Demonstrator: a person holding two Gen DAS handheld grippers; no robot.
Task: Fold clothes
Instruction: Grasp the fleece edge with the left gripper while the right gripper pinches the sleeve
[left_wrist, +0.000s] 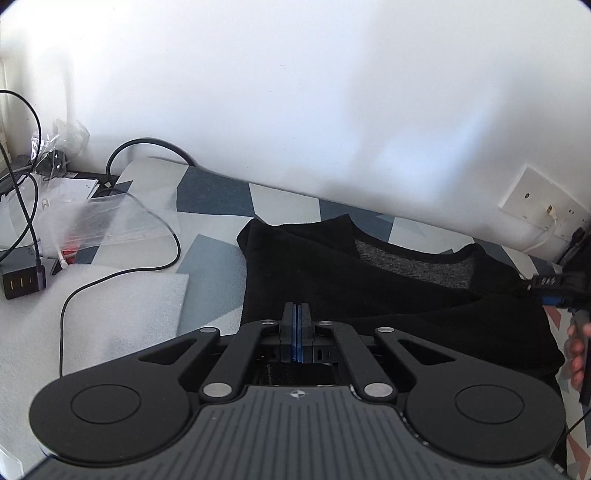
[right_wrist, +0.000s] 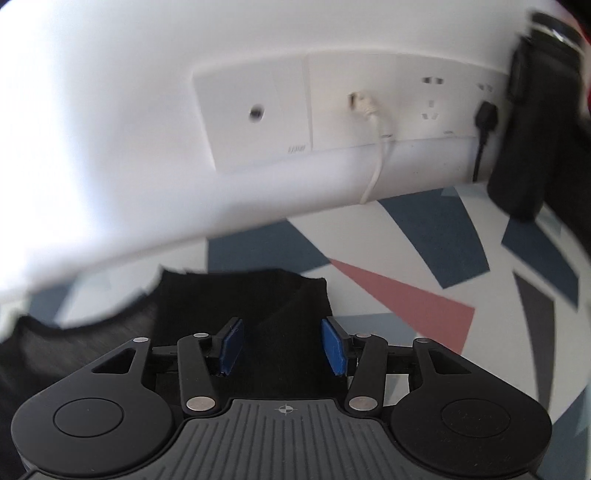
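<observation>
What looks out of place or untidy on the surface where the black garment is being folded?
Clutter sits at the far left: a clear plastic bag, loose papers and a charger whose cable trails across the patterned cover toward the black garment. The garment itself lies flat, undamaged; nothing is spilled.

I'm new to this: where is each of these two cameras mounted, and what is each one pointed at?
Left wrist view: sits on the left gripper, jaws shut, over a black garment on a patterned cloth; a hand shows at the right edge.
Right wrist view: sits on the right gripper, jaws open, above the garment's shoulder, facing wall sockets.
Shared: the garment, patterned cloth, sockets and white wall.
</observation>
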